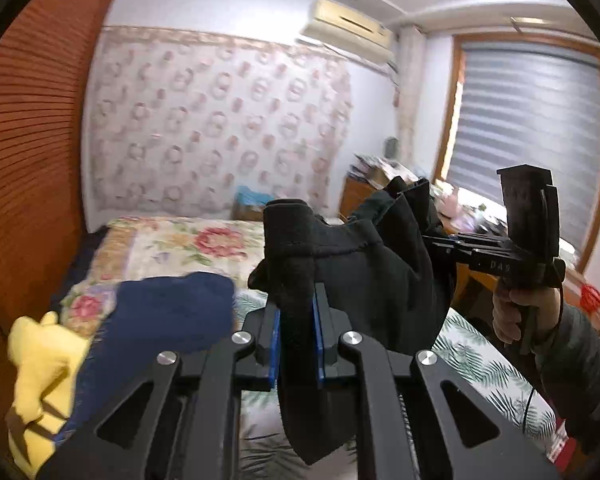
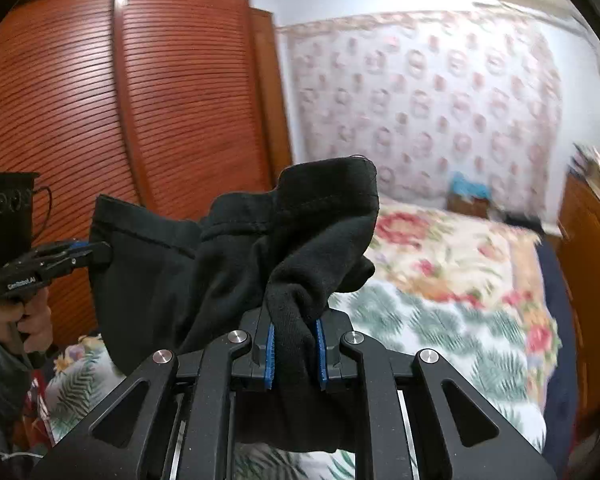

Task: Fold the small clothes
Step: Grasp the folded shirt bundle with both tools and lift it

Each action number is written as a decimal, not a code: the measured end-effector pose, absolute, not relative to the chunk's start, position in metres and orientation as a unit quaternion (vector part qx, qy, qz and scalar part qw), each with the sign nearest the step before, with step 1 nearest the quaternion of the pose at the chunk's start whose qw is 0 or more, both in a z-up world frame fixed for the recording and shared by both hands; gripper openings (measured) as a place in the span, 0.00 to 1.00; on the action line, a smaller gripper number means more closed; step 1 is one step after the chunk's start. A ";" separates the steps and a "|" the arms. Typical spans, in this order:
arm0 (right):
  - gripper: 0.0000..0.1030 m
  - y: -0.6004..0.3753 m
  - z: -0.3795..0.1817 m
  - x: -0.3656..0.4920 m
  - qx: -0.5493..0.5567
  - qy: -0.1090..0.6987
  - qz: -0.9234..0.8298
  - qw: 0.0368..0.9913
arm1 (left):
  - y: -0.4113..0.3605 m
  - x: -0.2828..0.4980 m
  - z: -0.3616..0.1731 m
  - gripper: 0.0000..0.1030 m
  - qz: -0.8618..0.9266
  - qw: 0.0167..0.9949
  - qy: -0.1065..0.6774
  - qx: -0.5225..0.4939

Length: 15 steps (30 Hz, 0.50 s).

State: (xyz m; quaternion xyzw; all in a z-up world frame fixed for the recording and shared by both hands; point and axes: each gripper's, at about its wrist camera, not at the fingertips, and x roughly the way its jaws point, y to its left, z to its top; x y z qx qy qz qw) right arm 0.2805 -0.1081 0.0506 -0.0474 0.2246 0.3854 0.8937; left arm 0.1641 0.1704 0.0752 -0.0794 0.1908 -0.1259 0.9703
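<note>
A small black garment [image 1: 380, 280] hangs in the air above the bed, stretched between both grippers. In the left wrist view my left gripper [image 1: 296, 308] is shut on one bunched edge of it, blue pads pressing the cloth. My right gripper [image 1: 428, 240] grips the far edge at the right, with a hand [image 1: 516, 312] on its handle. In the right wrist view my right gripper [image 2: 296, 320] is shut on a thick fold of the black garment [image 2: 180, 280]. My left gripper [image 2: 102, 254] pinches the hem at the left.
Below lies a bed [image 1: 172, 240] with a floral and leaf-print cover. A navy garment [image 1: 160, 312] and a yellow one [image 1: 40, 360] sit at its left. A louvred wooden wardrobe [image 2: 140, 100] stands to the left, and a wooden dresser [image 2: 592, 260] and window [image 1: 528, 120] to the right.
</note>
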 end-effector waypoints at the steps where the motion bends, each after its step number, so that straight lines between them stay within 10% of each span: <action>1: 0.12 -0.097 0.054 0.281 -0.054 0.221 0.394 0.891 | 0.184 0.159 0.074 0.10 -0.110 0.973 0.183 -0.087; 15: 0.12 0.148 0.038 0.337 -0.186 0.239 0.491 0.817 | 0.291 0.139 -0.033 0.10 0.048 0.953 0.216 -0.208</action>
